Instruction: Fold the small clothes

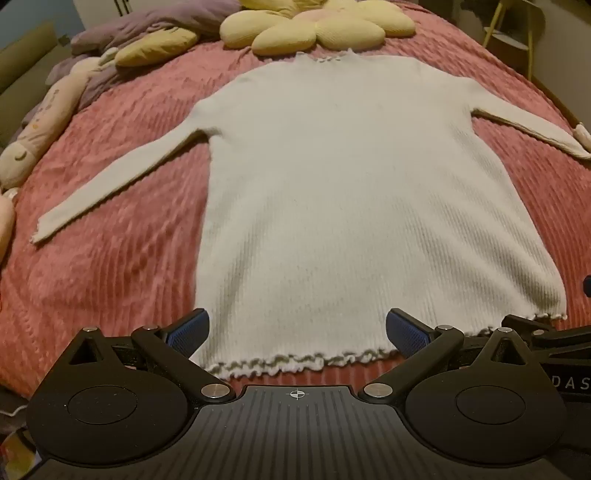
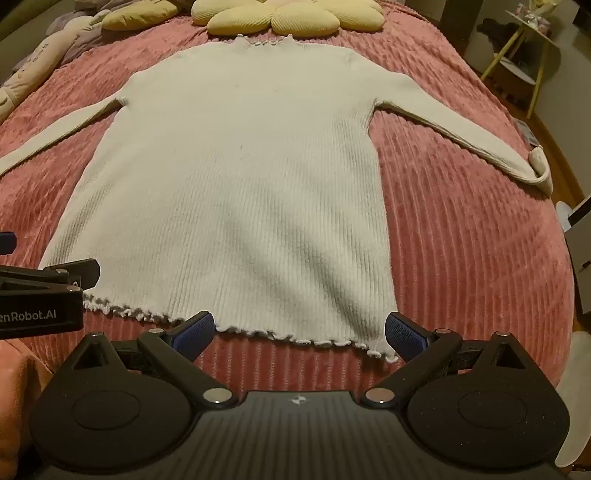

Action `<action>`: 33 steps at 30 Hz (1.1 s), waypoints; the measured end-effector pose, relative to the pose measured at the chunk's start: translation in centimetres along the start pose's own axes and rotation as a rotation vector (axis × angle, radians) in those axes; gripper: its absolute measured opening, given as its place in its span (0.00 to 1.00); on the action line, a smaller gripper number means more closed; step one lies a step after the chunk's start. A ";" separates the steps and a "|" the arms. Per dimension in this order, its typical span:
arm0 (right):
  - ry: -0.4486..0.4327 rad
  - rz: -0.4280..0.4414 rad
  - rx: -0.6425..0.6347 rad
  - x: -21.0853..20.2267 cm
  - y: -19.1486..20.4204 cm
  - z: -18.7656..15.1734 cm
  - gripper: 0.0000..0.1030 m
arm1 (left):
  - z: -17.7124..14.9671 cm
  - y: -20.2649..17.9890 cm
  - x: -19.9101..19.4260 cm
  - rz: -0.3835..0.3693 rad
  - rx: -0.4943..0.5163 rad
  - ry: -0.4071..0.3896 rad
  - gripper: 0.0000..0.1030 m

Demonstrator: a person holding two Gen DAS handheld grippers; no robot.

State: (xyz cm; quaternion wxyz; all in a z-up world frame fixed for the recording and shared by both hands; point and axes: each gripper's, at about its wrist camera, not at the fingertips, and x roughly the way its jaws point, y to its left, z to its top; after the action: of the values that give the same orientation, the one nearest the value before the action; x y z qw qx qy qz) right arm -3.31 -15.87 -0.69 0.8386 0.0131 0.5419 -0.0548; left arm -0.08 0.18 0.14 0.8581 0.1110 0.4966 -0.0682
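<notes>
A white ribbed long-sleeved top (image 1: 332, 192) lies flat on the pink bedspread, neck at the far end, frilled hem near me, both sleeves spread outward. It shows the same way in the right wrist view (image 2: 240, 184). My left gripper (image 1: 297, 332) is open and empty, hovering over the hem's left half. My right gripper (image 2: 299, 332) is open and empty over the hem's right corner. The left gripper's body (image 2: 40, 291) shows at the left edge of the right wrist view.
The pink ribbed bedspread (image 1: 110, 266) covers the bed. A yellow flower-shaped cushion (image 1: 317, 26) lies just beyond the neck. Plush toys (image 1: 44, 122) and a purple blanket (image 1: 147, 26) lie at the far left. A yellow-legged side table (image 2: 532, 48) stands off the bed's right.
</notes>
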 end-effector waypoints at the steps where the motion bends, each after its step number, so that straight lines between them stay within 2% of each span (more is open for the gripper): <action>1: -0.002 -0.007 -0.002 0.0 0.0 0.0 0.96 | 0.0 0.1 -0.1 -0.005 -0.006 -0.002 1.00; 3: -0.001 -0.005 0.000 0.0 0.0 0.0 0.96 | -0.2 0.6 0.3 -0.016 -0.014 0.012 1.00; 5: 0.000 -0.003 0.002 -0.1 0.0 0.0 0.96 | -0.3 -0.4 0.7 0.009 0.005 0.024 1.00; 7: 0.001 -0.003 0.002 -0.1 -0.3 0.0 0.96 | 0.3 0.1 0.8 -0.011 0.000 0.042 1.00; 33: -0.031 0.017 0.038 -0.6 -0.6 0.1 0.96 | -0.1 -0.2 0.3 -0.010 0.002 0.034 1.00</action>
State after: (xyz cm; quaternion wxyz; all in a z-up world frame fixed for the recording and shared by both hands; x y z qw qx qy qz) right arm -3.52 -16.42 -0.10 0.8468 0.0328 0.5277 -0.0584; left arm -0.03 0.04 -0.18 0.8491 0.1105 0.5117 -0.0709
